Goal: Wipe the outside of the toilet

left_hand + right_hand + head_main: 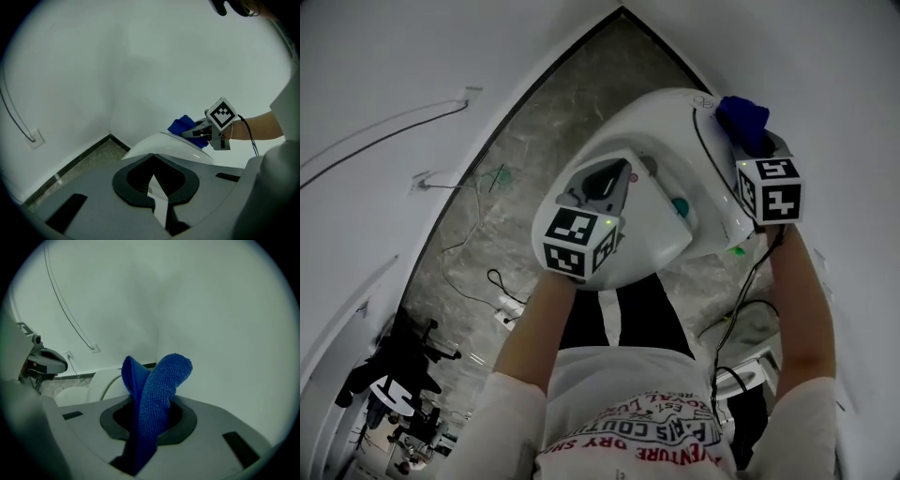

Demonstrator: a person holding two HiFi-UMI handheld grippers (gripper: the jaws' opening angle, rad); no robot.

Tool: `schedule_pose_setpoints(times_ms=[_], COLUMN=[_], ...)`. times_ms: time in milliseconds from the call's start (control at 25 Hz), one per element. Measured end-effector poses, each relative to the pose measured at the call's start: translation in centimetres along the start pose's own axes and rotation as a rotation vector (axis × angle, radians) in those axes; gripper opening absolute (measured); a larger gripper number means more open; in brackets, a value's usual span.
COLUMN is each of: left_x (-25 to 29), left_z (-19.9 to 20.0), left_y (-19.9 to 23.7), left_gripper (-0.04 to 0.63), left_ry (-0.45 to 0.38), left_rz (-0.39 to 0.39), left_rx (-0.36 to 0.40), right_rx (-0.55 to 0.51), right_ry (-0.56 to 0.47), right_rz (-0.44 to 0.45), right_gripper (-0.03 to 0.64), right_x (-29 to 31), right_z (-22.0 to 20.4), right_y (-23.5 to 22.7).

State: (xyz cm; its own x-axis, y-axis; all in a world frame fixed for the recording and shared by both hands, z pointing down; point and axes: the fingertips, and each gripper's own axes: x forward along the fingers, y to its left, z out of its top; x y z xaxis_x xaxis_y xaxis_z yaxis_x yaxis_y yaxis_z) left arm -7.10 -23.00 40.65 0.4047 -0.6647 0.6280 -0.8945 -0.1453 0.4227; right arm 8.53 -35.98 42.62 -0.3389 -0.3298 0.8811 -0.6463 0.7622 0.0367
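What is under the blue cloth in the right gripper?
The white toilet lies just below the blue cloth, which the right gripper pinches. The spot directly beneath is covered by the cloth, so I cannot confirm that they touch.

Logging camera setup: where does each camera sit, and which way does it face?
Head view: on the person's head, looking steeply down at the toilet; both forearms, shirt, left gripper and right gripper show.
Left gripper view: rides the left gripper, facing the toilet and wall corner; its jaws meet, empty.
Right gripper view: rides the right gripper, facing the wall; jaws clamp the blue cloth.
Shared: head and left gripper views both show the right gripper holding the blue cloth.
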Motion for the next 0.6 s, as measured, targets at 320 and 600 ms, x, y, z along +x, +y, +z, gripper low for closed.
schedule_pose_setpoints(times_ms=[320, 600], left_x=[-0.4, 0.4], left_z=[-0.6, -2.8], left_y=[3.9, 6.9], left_gripper=[0.008, 0.008], left_ry=[-0.049, -0.034], left_rz=[0.012, 0.030], left_rx=[-0.042, -0.059], right_rx=[-0.200, -0.436], right_ry=[0.069, 0.202], right_rz=[0.132, 0.243], right_gripper=[0.072, 0.072], right_x=[3.8, 6.9], right_z=[4.2, 6.1], right_y=[3.2, 6.9])
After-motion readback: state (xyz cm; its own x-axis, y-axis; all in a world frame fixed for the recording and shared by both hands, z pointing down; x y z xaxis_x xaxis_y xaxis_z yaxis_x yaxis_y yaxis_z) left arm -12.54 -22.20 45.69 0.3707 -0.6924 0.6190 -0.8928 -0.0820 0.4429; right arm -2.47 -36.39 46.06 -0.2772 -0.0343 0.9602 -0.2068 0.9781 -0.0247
